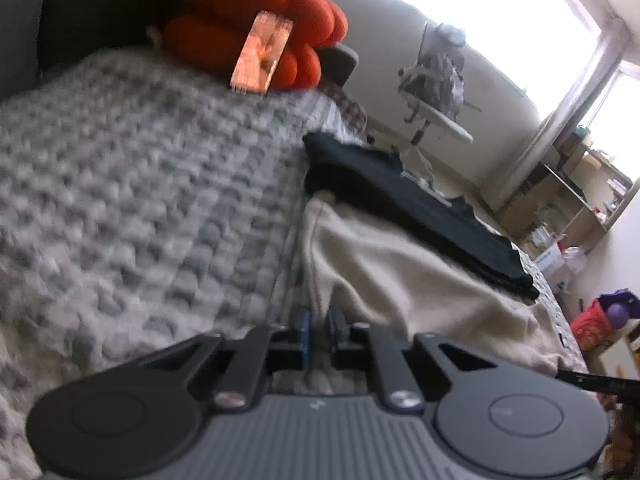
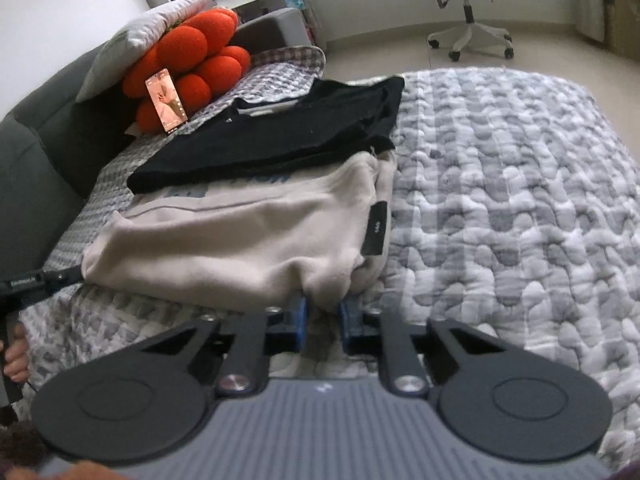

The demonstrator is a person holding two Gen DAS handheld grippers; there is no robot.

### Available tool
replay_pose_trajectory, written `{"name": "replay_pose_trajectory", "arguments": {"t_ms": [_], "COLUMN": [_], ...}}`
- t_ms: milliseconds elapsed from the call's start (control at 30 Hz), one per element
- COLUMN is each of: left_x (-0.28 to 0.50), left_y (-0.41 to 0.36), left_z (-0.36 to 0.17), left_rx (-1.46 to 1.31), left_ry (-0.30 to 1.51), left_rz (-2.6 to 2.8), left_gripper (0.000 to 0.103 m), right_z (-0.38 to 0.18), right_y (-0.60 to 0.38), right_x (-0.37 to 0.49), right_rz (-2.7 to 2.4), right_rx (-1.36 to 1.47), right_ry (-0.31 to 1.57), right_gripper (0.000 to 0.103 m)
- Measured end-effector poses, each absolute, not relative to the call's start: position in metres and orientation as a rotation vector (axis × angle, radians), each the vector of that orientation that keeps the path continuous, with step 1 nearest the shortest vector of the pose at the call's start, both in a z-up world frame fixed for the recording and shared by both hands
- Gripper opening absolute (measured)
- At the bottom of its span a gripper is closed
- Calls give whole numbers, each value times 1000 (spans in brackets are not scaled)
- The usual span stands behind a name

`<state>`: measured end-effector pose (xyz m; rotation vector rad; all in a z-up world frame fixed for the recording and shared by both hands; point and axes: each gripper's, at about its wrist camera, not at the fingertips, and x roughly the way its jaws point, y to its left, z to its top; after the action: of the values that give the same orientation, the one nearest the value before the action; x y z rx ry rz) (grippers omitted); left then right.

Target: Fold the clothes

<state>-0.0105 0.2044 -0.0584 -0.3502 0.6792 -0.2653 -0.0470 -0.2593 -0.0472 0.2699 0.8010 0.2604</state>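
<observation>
Cream sweatshirt (image 2: pixel 240 232) lies folded flat on the quilted bed cover (image 2: pixel 500 200), black garment (image 2: pixel 280 136) stacked partly over its far side; right gripper (image 2: pixel 323 322) pinches the near hem corner; left gripper (image 1: pixel 318 330) nips its edge too; judging: keep both corners level, tension even, so layers stay aligned.

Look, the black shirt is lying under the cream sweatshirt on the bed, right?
Not quite. The black shirt lies on top of the cream sweatshirt, overlapping its far edge, on the bed. The right wrist view shows it.
</observation>
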Motion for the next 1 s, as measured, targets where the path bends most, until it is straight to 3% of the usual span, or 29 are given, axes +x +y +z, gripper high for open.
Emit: {"name": "replay_pose_trajectory", "arguments": {"t_ms": [233, 333, 500, 633, 700, 733, 767, 833, 867, 1000], "left_x": [-26, -25, -18, -16, -16, -16, -14, -9, -6, 5], "left_y": [220, 218, 219, 221, 221, 220, 219, 217, 216, 211], "left_z": [-22, -34, -65, -60, -53, -50, -48, -44, -42, -35], "left_rx": [-309, -264, -281, -306, -289, -275, -268, -256, -249, -223], "left_ry": [580, 635, 728, 735, 727, 716, 713, 712, 711, 709], "left_rz": [-263, -249, -256, -286, -293, -291, -290, -288, -287, -283], "left_gripper": [7, 7, 8, 18, 43, 47, 49, 49, 49, 49], "right_z": [-16, -19, -48, -44, -37, -35, -33, -28, -25, -14], "right_y": [-284, -292, -295, -291, -287, -287, -287, -286, -286, -279], "right_x": [-61, -60, -52, -49, -47, -45, -43, -38, -36, -23], "right_rz": [253, 235, 225, 229, 230, 227, 224, 218, 215, 240], "right_rx": [261, 259, 297, 281, 256, 254, 251, 240, 232, 183], "right_ry": [733, 751, 868, 875, 871, 867, 862, 848, 838, 826], "right_gripper": [12, 3, 4, 13, 14, 16, 18, 41, 45, 46]}}
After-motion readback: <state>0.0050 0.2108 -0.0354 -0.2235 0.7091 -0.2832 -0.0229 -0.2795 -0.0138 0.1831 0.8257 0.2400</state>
